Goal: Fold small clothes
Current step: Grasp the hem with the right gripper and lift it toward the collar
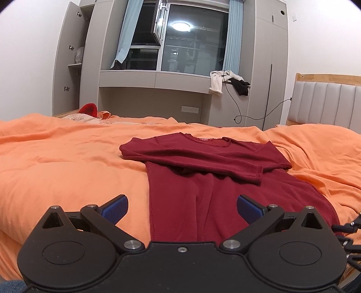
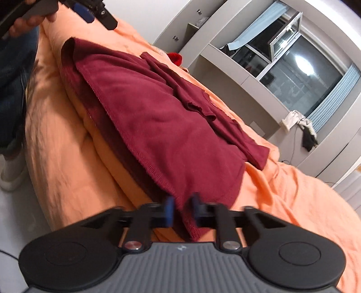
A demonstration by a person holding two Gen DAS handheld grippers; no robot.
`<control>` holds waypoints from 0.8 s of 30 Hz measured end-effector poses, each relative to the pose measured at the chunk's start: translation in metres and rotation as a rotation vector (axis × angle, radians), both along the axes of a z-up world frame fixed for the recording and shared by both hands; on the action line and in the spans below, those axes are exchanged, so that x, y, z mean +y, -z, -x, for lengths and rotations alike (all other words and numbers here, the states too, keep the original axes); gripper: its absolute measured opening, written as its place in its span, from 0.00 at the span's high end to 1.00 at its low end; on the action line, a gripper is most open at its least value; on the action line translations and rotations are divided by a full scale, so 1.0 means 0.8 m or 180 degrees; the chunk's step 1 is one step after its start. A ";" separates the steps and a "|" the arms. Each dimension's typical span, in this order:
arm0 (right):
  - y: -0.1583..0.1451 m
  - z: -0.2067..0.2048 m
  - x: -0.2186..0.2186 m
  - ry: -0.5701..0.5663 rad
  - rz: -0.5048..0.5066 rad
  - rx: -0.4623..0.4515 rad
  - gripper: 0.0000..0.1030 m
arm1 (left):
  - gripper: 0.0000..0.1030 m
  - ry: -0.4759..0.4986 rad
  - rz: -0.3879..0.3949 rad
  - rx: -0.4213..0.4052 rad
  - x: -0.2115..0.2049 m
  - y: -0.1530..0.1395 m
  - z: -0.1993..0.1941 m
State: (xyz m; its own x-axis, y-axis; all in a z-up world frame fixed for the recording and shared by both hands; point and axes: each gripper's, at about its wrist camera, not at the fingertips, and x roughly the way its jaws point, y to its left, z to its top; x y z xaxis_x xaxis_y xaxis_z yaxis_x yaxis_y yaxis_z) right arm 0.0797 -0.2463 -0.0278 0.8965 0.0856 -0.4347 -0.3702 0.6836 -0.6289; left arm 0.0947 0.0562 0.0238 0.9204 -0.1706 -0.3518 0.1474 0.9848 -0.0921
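A dark red long-sleeved shirt (image 1: 203,175) lies on the orange bed cover (image 1: 67,162), both sleeves folded across its chest. My left gripper (image 1: 181,208) is open and empty, held just above the shirt's bottom hem near its left corner. In the right wrist view the shirt (image 2: 158,117) stretches away from my right gripper (image 2: 182,210), whose blue pads (image 2: 169,209) are shut on the shirt's hem corner. The left gripper (image 2: 90,11) shows at the top left of that view, held by a hand.
A grey wardrobe and window unit (image 1: 158,67) stands behind the bed, with clothes (image 1: 227,81) and a cable hanging on its ledge. A padded headboard (image 1: 327,101) is at the right. A red item (image 1: 90,109) lies at the bed's far edge. The person's legs (image 2: 13,90) stand by the bed.
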 end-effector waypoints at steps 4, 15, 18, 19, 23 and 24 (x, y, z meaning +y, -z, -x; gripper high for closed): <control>-0.008 0.011 -0.007 0.0044 0.0202 -0.0135 0.99 | 0.01 0.0015 0.0025 -0.0013 0.001 0.000 0.001; 0.003 -0.004 -0.012 0.0127 0.0606 0.0066 0.99 | 0.01 0.0090 -0.0011 -0.0049 0.000 0.001 0.005; 0.012 -0.011 -0.010 0.0084 0.0692 0.0133 0.98 | 0.01 0.0099 -0.0025 -0.0042 0.001 0.002 0.005; 0.014 -0.013 -0.010 0.0073 0.0702 0.0149 0.97 | 0.01 0.0095 -0.0027 -0.0034 0.001 0.002 0.005; 0.020 -0.011 -0.009 -0.0009 0.0759 0.0167 0.69 | 0.01 0.0091 -0.0036 -0.0015 -0.001 0.003 0.002; 0.022 -0.008 -0.010 -0.0040 0.0782 0.0155 0.60 | 0.01 0.0093 -0.0042 -0.0015 -0.003 0.003 0.002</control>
